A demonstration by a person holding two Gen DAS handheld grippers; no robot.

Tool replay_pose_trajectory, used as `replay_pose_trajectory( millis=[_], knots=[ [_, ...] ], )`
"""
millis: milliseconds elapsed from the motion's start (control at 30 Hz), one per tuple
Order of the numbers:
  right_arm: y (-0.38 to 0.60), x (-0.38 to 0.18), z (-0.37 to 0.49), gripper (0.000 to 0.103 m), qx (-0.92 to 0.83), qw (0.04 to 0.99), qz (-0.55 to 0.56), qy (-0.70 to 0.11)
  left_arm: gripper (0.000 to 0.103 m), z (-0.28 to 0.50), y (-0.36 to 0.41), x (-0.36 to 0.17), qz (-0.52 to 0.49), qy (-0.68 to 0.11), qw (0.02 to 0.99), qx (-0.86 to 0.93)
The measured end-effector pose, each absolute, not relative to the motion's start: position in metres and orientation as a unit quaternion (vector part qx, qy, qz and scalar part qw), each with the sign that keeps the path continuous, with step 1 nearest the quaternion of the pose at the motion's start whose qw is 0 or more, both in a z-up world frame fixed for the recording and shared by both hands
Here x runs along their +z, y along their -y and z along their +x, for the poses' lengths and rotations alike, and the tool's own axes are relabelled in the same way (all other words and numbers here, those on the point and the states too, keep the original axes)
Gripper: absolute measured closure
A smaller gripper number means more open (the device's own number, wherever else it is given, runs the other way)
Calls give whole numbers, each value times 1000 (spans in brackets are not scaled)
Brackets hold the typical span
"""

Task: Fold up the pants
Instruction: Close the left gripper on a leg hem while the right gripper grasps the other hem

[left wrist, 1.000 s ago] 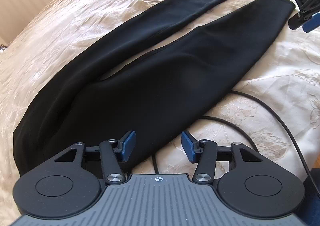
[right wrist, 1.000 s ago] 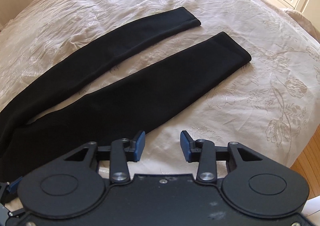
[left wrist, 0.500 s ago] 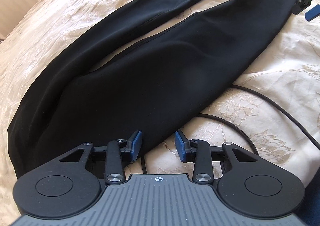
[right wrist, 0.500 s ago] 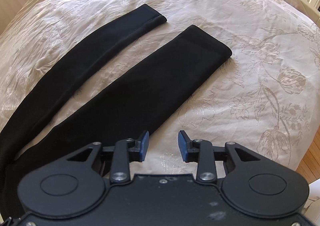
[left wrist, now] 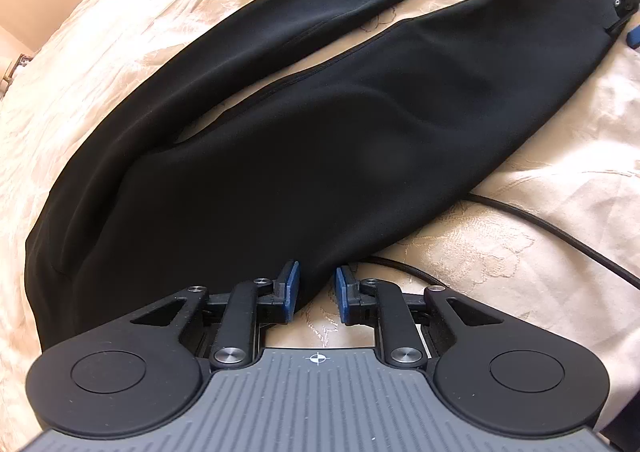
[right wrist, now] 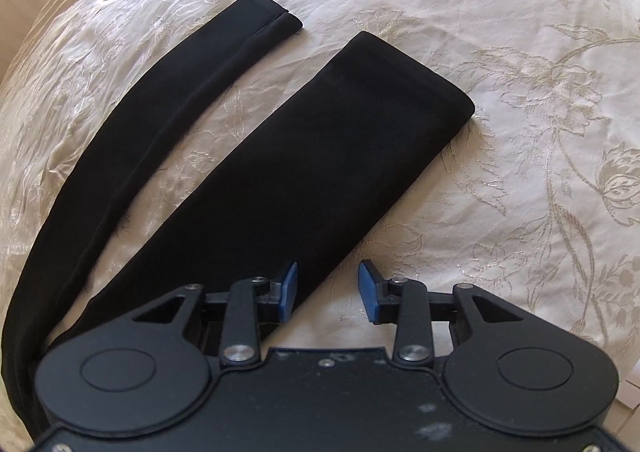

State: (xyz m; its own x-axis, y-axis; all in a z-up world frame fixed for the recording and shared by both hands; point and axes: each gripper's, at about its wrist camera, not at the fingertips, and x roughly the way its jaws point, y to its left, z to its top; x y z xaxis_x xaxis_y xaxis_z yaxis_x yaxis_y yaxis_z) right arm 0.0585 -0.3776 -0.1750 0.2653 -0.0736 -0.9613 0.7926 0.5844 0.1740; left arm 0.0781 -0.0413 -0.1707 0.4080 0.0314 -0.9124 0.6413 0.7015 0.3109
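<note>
Black knit fabric, matte: the pants (left wrist: pixel 320 156) lie flat on a cream bedspread (left wrist: pixel 540 252) with a woven floral pattern, legs spread apart in a narrow V.

Left wrist view: my left gripper (left wrist: pixel 316 294) sits low at the near edge of the pants, close to the waist end. Its jaws stand narrowly apart, nothing between them except bedspread and the hem line of the fabric; the left blue pad (left wrist: pixel 289 292) overlaps the edge of the cloth, the right pad is over bare bedspread. I cannot tell whether the pad touches the cloth. The nearer leg runs ahead and to the right of this gripper, the farther leg ahead and to the left. A black cable (left wrist: pixel 560 230) crosses the bedspread to the right of the jaws and passes under the fabric edge just ahead of them. At the far upper right, beside the cuff of the nearer leg, part of the other gripper is visible.

Right wrist view: my right gripper (right wrist: pixel 328 288) is at the near edge of the same leg, toward the cuff end (right wrist: pixel 400 68). Jaws moderately wide, holding nothing. The left pad (right wrist: pixel 289 286) overlaps the leg's edge; the right pad is over bare bedspread (right wrist: pixel 520 172). The cuff lies ahead and slightly right. The second leg (right wrist: pixel 192 92) lies further left, well apart from the first at the cuffs and converging toward the lower left.
</note>
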Motion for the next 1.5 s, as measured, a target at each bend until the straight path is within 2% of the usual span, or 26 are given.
replay_pose_trajectory(
  millis=[33, 100, 200, 567, 967, 1500],
  knots=[
    [379, -176, 59, 73, -296, 718, 350, -525, 88, 79, 41, -169, 329, -505, 772, -200],
    [381, -177, 61, 87, -287, 718, 363, -521, 88, 79, 39, -169, 321, -504, 777, -199],
    [381, -172, 63, 94, -287, 726, 363, -509, 94, 84, 32, -160, 301, -497, 787, -207],
    [362, -124, 57, 95, -289, 773, 343, -450, 95, 92, 8, -101, 257, -438, 832, -223],
    [345, -96, 36, 95, -304, 778, 333, -437, 95, 78, -2, -69, 253, -425, 836, -238],
    [379, -104, 133, 97, -288, 798, 296, -440, 95, 190, 29, -69, 221, -431, 854, -190]
  ],
)
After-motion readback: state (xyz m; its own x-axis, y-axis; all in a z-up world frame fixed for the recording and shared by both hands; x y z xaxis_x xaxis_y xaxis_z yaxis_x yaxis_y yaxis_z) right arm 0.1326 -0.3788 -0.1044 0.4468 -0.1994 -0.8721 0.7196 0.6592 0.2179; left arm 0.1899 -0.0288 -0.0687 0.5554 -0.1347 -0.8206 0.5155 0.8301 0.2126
